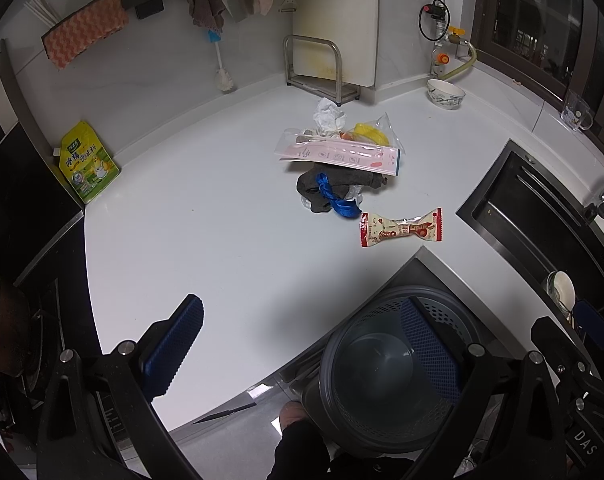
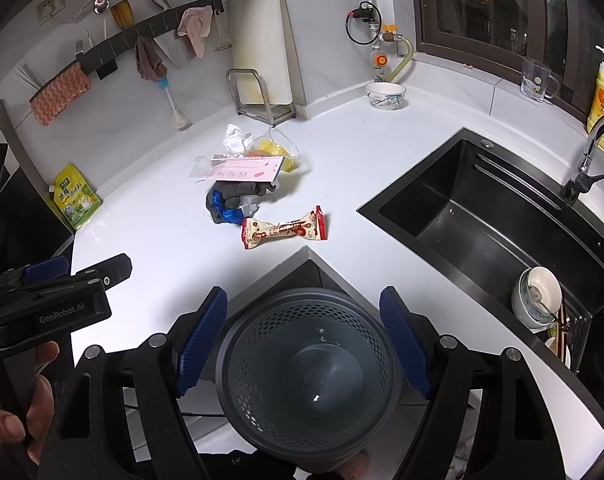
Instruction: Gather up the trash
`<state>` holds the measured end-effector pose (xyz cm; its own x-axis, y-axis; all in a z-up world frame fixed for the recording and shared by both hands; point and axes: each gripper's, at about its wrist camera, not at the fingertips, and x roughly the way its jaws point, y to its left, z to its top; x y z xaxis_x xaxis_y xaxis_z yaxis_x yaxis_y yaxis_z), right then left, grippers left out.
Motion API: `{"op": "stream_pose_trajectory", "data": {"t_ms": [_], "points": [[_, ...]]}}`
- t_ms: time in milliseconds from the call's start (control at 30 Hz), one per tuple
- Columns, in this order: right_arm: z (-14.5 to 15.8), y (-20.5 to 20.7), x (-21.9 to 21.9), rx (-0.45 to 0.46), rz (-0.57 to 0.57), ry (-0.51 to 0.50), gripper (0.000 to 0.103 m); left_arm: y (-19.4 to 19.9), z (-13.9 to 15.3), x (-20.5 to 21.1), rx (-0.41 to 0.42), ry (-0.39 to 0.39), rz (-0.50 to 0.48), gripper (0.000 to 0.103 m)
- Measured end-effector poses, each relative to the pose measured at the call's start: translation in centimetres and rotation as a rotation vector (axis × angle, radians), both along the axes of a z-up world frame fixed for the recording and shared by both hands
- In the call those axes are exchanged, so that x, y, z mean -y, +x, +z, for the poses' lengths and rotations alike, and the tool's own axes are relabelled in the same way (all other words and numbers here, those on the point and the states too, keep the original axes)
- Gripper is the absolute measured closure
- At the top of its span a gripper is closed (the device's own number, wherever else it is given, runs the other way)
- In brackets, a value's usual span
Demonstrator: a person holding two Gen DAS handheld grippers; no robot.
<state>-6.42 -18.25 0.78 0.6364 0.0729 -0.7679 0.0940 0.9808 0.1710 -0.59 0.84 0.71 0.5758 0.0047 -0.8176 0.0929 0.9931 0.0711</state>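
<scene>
Trash lies in a loose heap mid-counter: a red-and-cream snack wrapper (image 1: pixel 400 227) (image 2: pixel 284 229), a dark cloth with a blue strap (image 1: pixel 330 192) (image 2: pixel 228 202), a flat pink packet (image 1: pixel 338 154) (image 2: pixel 238 170), a clear bag with yellow contents (image 1: pixel 370 132) (image 2: pixel 276 150) and a crumpled white tissue (image 1: pixel 328 116) (image 2: pixel 235 138). A grey perforated bin (image 1: pixel 382 368) (image 2: pixel 308 372) stands below the counter's inner corner and looks empty. My left gripper (image 1: pixel 302 344) is open over the counter edge, well short of the heap. My right gripper (image 2: pixel 304 344) is open above the bin, holding nothing.
A black sink (image 2: pixel 482 216) with bowls (image 2: pixel 536 296) at its near end lies to the right. At the back are a bowl (image 2: pixel 385 95), a cutting board rack (image 2: pixel 262 96) and a green seasoning pouch (image 2: pixel 76 198). A pan (image 1: pixel 2 320) sits on the stove at left. A hand (image 2: pixel 22 400) holds the left gripper.
</scene>
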Motion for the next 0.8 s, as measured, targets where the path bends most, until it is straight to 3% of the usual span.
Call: {"op": "stream_pose_trajectory", "data": {"t_ms": [800], "points": [[0.07,-0.07,0.18,0.007,0.002,0.002,0.028,-0.05,-0.02,-0.01,0.002,0.0,0.001,0.006]]}}
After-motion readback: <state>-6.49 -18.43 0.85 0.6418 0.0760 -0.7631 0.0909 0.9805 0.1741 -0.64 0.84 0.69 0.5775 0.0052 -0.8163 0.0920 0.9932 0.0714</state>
